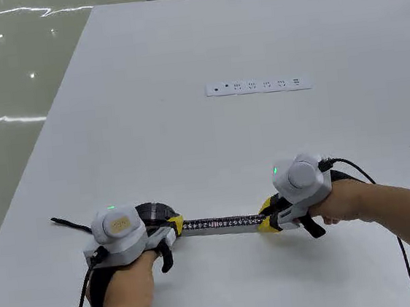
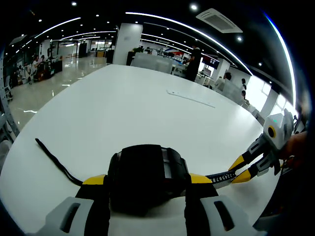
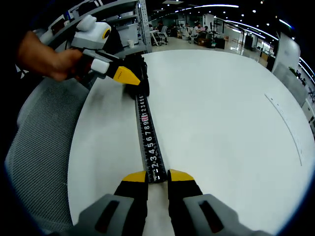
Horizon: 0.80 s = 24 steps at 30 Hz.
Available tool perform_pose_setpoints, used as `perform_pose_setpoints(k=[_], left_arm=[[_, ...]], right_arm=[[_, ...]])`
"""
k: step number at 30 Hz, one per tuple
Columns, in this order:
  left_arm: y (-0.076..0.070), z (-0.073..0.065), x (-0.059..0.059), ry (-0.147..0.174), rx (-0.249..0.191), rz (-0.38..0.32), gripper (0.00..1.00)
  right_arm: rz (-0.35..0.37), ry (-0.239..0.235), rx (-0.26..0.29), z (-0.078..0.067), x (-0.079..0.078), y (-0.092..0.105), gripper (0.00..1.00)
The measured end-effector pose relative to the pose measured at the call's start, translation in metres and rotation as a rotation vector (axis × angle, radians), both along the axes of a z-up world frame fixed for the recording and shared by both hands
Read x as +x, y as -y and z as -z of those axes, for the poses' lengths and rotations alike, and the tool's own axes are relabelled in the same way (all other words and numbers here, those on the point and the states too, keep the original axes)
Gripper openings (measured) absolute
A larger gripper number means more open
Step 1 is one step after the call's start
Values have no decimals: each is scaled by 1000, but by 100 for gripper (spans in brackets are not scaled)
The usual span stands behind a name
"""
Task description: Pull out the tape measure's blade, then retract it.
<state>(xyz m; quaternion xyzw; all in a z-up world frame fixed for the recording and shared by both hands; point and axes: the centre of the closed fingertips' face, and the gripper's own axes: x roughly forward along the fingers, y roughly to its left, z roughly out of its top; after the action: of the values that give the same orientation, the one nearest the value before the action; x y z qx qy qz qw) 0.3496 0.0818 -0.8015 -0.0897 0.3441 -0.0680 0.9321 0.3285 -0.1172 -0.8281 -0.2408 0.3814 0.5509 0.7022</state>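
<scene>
Far left: a black wrist strap (image 1: 69, 225) trails loose on the white table (image 1: 211, 145), running off the tape measure case (image 1: 156, 211); it carries no load. The left gripper (image 1: 170, 229) has its yellow-tipped jaws spread to the width of the case and clamped on its two sides, with the case sitting on the table at the near edge. In the left gripper view the black body sits squarely between the jaw tips. Reading: this grip anchors the case so a pull acts on the blade rather than dragging the whole measure. The blade (image 1: 220, 224) leaves the right side of the case and lies flat and straight along the table, printed face up, short span only. Right: the right gripper (image 3: 157, 176) has its jaws nearly closed, pinching the free end of the blade between the yellow tips; I cannot make out the end hook itself. The grippers face each other in line with the blade, which keeps it from kinking. Judgement: extension is partly done, retraction not begun. The main risk is the pinch slipping and the blade snapping back. A white power strip (image 1: 258, 85) lies well apart, farther up the table, and is not involved.
</scene>
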Motion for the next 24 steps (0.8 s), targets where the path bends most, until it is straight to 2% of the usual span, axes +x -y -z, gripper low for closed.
perform_pose_setpoints(k=[19, 24], left_arm=[[-1, -1, -1, 1, -21, 14, 58], [-1, -1, -1, -2, -25, 16, 58]], right_arm=[[-20, -3, 21, -1, 2, -15, 14], [-22, -6, 31, -2, 2, -25, 14]])
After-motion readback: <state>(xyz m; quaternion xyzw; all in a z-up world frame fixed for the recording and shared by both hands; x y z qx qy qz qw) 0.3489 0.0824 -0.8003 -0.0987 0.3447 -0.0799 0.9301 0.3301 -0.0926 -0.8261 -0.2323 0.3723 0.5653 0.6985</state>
